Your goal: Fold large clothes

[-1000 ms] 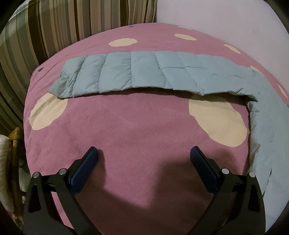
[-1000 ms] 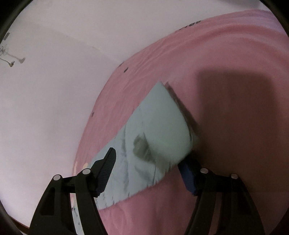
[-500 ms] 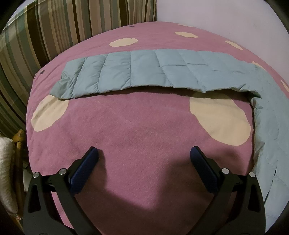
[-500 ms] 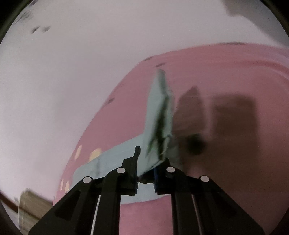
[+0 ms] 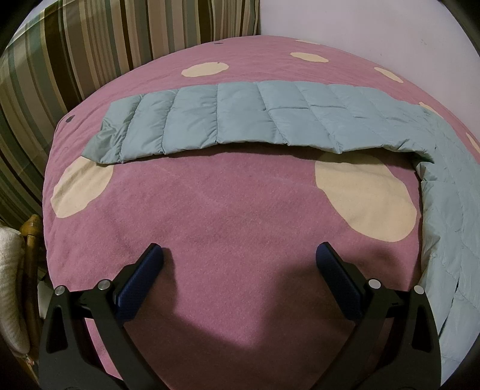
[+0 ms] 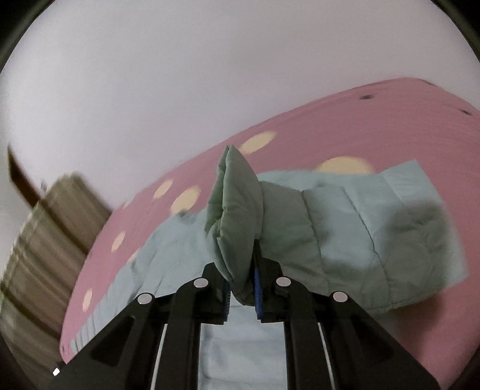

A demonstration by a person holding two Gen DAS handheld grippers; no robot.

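One bed with a pink blanket [image 5: 234,216] carrying cream dots; six dots show in the left wrist view, two large ones near the front, four smaller toward the far edge. One pale blue quilted down jacket [image 5: 246,120] lies across the far half of the bed, a long quilted strip running left to right, then bending down along the right edge of the bed. Striped curtain [image 5: 90,51] hangs behind the far left corner of the bed; plain pale wall [image 5: 360,27] behind the far right. A wooden chair part with a white cloth [image 5: 18,276] sits off the left edge of the bed, only partly seen.

Left tool [image 5: 240,270] hangs over the near part of the blanket, jaws spread wide, nothing between them, well apart from the jacket. Its shadow falls on the blanket below.

Right tool [image 6: 241,288] has its jaws nearly together, pinched on a folded bit of the jacket [image 6: 237,216], which sticks up between the blue pads. The rest of the jacket trails under and to the right of the tool over the pink blanket. Background in that view is blurred; curtain at left edge, wall above.
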